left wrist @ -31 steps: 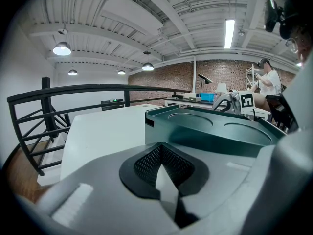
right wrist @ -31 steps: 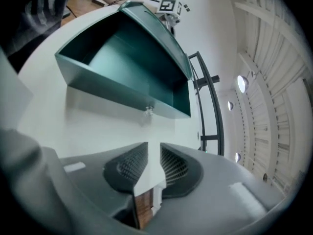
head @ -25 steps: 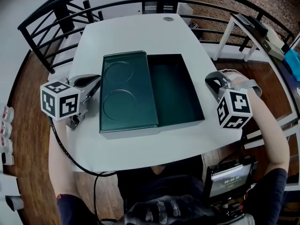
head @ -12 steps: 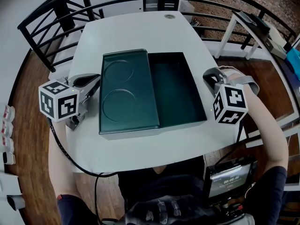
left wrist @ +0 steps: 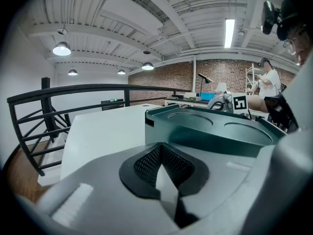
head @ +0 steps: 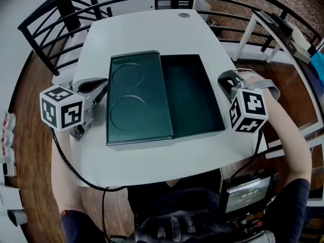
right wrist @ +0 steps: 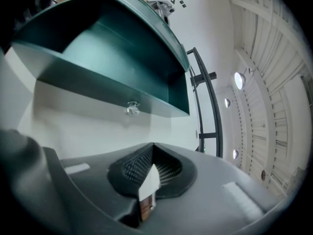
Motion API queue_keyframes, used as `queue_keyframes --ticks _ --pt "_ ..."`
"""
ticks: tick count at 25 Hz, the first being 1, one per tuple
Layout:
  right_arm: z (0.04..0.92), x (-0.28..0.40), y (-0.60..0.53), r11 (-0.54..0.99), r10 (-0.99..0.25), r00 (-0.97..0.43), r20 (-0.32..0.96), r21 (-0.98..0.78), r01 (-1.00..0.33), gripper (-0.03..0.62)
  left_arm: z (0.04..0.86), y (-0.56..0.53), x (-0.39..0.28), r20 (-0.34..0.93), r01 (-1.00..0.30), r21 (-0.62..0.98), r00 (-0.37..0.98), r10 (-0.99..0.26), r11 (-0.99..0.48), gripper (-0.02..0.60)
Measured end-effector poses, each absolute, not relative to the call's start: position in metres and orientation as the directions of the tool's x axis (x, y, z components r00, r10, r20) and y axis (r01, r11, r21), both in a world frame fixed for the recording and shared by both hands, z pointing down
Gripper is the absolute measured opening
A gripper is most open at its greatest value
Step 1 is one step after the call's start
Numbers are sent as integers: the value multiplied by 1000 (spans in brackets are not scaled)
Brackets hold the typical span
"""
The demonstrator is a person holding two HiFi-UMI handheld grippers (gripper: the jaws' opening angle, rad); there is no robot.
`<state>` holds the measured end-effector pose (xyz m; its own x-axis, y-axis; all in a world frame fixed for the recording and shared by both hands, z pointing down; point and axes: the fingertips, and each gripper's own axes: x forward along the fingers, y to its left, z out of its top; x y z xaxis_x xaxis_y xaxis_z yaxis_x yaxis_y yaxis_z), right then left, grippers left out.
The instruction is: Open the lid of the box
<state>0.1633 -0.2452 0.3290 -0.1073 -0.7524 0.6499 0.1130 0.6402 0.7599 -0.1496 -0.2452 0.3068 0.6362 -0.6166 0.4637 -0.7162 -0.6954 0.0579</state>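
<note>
A dark green box (head: 191, 99) lies on the white table (head: 152, 34). Its lid (head: 135, 97), with two round dents, rests flat over the box's left half, and the right half shows the bare inside. My left gripper (head: 103, 89) lies just left of the lid, shut with nothing in it. In the left gripper view the lid's edge (left wrist: 210, 131) is right ahead of the left gripper (left wrist: 163, 148). My right gripper (head: 223, 81) sits beside the box's right wall, shut and holding nothing. In the right gripper view that wall (right wrist: 102, 94) carries a small metal knob (right wrist: 131, 109) ahead of the right gripper (right wrist: 152, 150).
A black railing (head: 61, 19) curves round the table's far and left sides. A round cable hole (head: 183, 15) sits at the far table edge. A white frame (head: 260, 32) stands to the right. A cable (head: 76, 168) hangs from the left gripper; a small screen (head: 246, 193) is at the person's waist.
The right gripper has drifted slightly up and left, closer to the box's right wall. The left gripper has hardly moved. The lid and box keep their arrangement.
</note>
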Motion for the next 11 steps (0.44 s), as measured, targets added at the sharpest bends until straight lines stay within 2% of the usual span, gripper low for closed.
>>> queue_keyframes --ticks 11 --pt "328 168 -247 634 -759 -96 644 765 112 3 308 -245 -150 464 -717 58 635 -617 -694 15"
